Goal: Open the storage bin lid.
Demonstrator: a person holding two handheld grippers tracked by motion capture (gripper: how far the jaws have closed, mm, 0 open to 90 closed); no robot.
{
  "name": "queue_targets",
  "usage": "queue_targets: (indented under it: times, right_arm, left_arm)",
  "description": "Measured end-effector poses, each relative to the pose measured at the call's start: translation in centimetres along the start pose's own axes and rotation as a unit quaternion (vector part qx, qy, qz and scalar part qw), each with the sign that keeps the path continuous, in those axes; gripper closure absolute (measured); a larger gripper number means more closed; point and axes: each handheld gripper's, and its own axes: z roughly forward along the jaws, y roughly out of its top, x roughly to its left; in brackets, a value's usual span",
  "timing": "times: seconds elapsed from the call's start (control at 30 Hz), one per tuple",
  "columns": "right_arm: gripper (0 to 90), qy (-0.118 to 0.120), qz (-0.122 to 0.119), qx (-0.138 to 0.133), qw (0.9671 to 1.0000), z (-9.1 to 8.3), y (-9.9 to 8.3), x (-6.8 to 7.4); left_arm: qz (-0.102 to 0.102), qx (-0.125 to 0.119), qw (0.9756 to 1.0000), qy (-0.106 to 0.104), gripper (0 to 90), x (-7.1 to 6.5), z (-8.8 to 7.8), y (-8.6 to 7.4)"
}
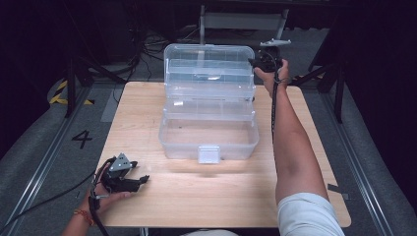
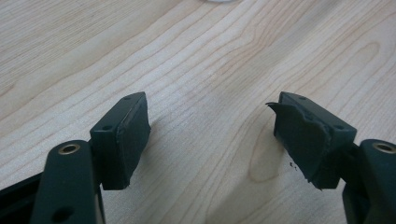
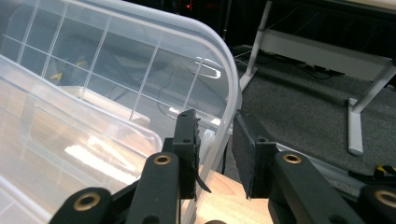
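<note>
Nearest the camera: left gripper (image 1: 129, 178), held low over the near left corner of the wooden table (image 1: 196, 196).
Left gripper state: jaws spread wide, nothing between them; in the left gripper view bare wood grain shows in the gap (image 2: 210, 135).
Storage box: clear plastic tiered box (image 1: 209, 137) at the table's middle, lid (image 1: 209, 61) swung up and standing at the far side, trays stepped back, white latch (image 1: 209, 153) on the near wall.
Right gripper: reached out at the lid's far right corner (image 1: 268, 58), arm stretched along the box's right side.
Right gripper state: jaws straddle the lid's rim (image 3: 224, 98), one pad inside, one outside; a small gap remains, so not clearly clamped.
Key relation: the lid's rim runs up between the right jaws, its long edge lying across the table; the right hand is at the lid, the left well apart.
Likely next: probably a pinch on the rim to swing the lid.
</note>
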Motion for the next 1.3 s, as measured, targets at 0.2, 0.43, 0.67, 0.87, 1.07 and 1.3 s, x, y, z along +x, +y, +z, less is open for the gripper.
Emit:
queue_targets:
  times: [0.2,0.43,0.67,0.87,1.07,1.3]
  right_arm:
    - [70.8,-0.001,0.004,0.018,0.9998,0.4,-0.4,0.0]
    - [75.3,0.009,-0.003,0.023,0.9997,0.3,-0.9,0.0]
    - [73.5,0.007,-0.003,0.022,0.9997,-0.1,-1.1,0.0]
    - [68.0,0.007,-0.003,0.019,0.9998,-0.8,-1.5,0.1]
    - [61.5,0.005,-0.008,0.019,0.9998,-2.2,-2.0,0.5]
    - [53.8,0.013,-0.015,0.009,0.9998,-4.8,-2.9,1.1]
  left_arm:
    - [0.001,0.0,1.0,0.002,27.3,0.0,0.0,0.0]
    - [0.001,0.0,1.0,0.002,27.0,0.0,-0.1,0.0]
    - [-0.005,-0.001,1.0,0.0,26.8,-0.1,0.0,-0.1]
    - [-0.005,0.0,1.0,0.001,26.8,-0.1,0.0,-0.1]
    - [-0.002,0.003,1.0,0.001,26.8,-0.1,-0.1,-0.1]
    - [0.006,0.002,1.0,0.001,26.7,0.1,0.0,0.0]
